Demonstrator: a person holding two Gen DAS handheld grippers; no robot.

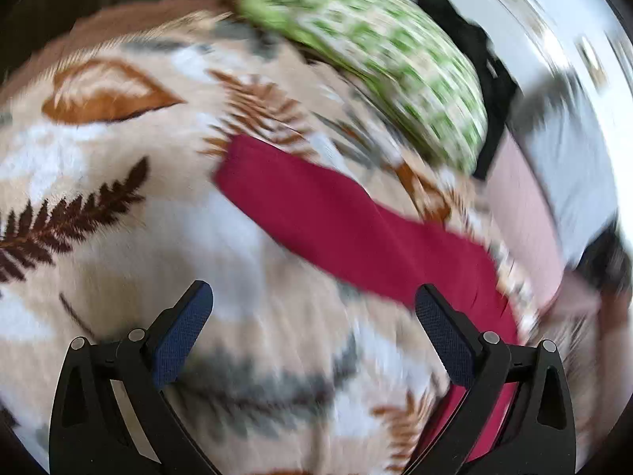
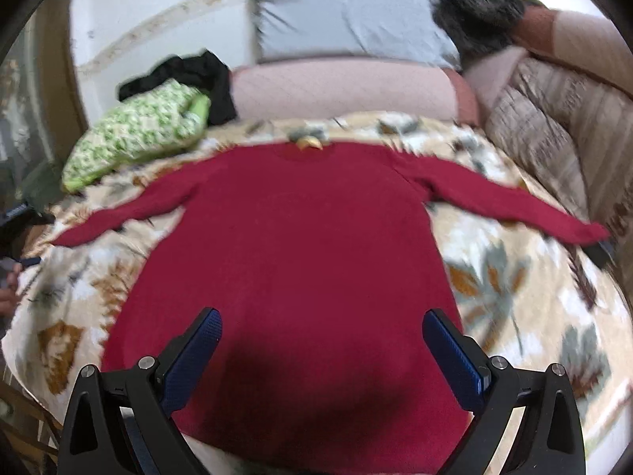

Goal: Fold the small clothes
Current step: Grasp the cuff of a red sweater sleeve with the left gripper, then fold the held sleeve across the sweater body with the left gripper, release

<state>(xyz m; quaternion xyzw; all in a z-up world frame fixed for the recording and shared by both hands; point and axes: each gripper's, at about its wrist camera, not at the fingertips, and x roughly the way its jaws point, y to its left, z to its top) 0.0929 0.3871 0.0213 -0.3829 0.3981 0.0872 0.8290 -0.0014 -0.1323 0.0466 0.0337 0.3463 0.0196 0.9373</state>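
A dark red long-sleeved sweater [image 2: 300, 245] lies flat on a leaf-patterned blanket [image 2: 514, 285], both sleeves spread out to the sides. My right gripper [image 2: 321, 318] is open and empty, hovering over the sweater's lower hem. In the left wrist view one red sleeve [image 1: 340, 229] runs diagonally across the blanket [image 1: 118, 182]. My left gripper [image 1: 314, 297] is open and empty, above the blanket just short of that sleeve, its right finger [image 1: 443, 336] over the red cloth.
A green-and-white patterned cloth [image 2: 134, 134] and a black garment [image 2: 198, 71] lie at the blanket's far left. A pink cushion [image 2: 340, 87] and a grey pillow [image 2: 340, 16] lie behind the sweater. A quilted beige cover [image 2: 554, 126] is at the right.
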